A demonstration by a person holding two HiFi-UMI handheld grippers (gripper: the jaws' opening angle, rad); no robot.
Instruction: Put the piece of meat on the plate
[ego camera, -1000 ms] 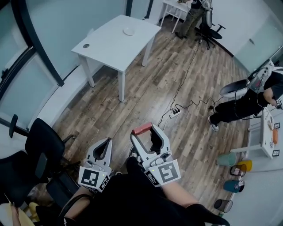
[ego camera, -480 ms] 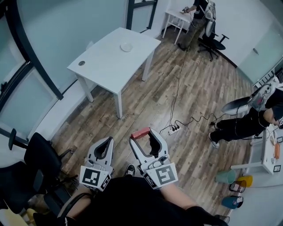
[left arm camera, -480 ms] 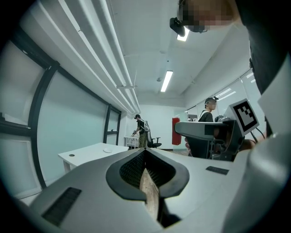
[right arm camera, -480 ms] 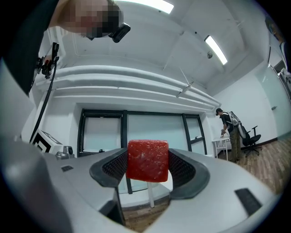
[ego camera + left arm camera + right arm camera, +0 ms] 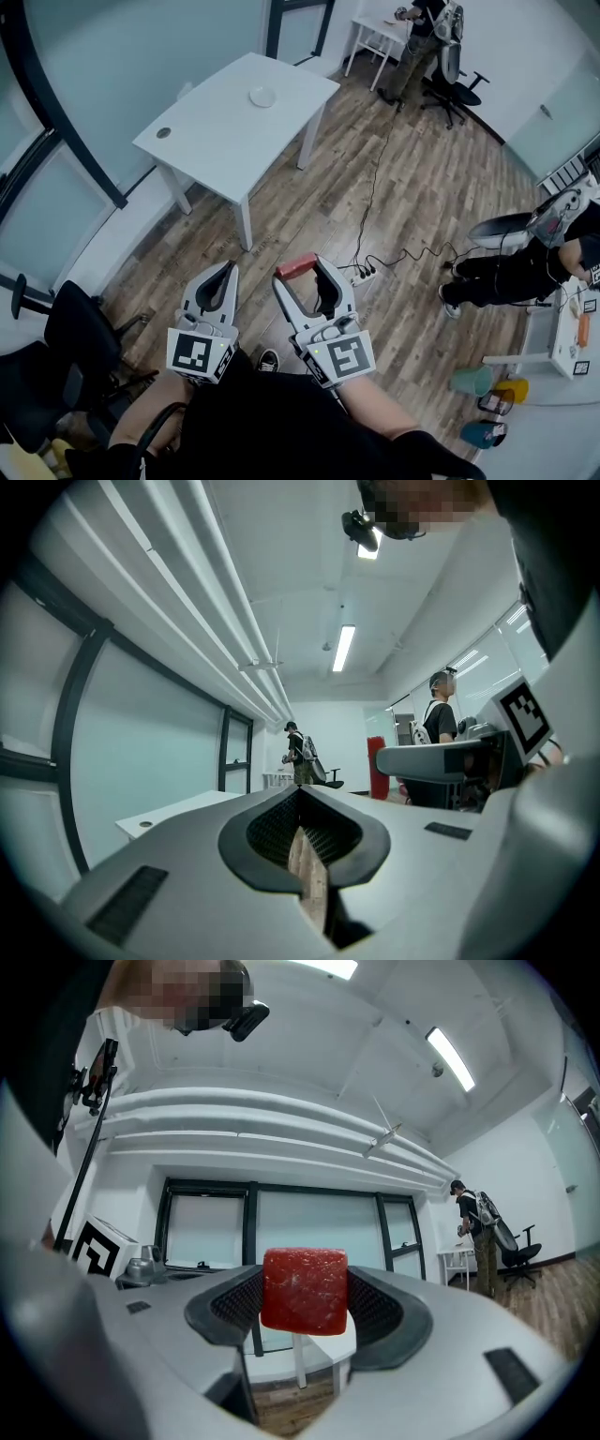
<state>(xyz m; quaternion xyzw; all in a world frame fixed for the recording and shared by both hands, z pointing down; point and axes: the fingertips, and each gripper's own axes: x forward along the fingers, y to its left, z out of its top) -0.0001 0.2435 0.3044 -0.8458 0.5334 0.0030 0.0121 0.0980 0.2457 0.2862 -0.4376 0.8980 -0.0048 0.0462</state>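
Observation:
A red block of meat sits clamped between the jaws of my right gripper; in the head view the meat shows at the jaw tips, held over the wooden floor. My left gripper is beside it on the left, shut with nothing in it, and in its own view the left gripper has its jaws pressed together. A small white plate lies on the far white table, well away from both grippers.
A power strip with cables lies on the floor ahead. Black chairs stand at the left. A crouching person is at the right, and another person stands at the far desk. Coloured bins sit at the right.
The head view has shifted: the table with the plate now sits a little further left and lower in frame. Both grippers keep their pose, the meat still held.

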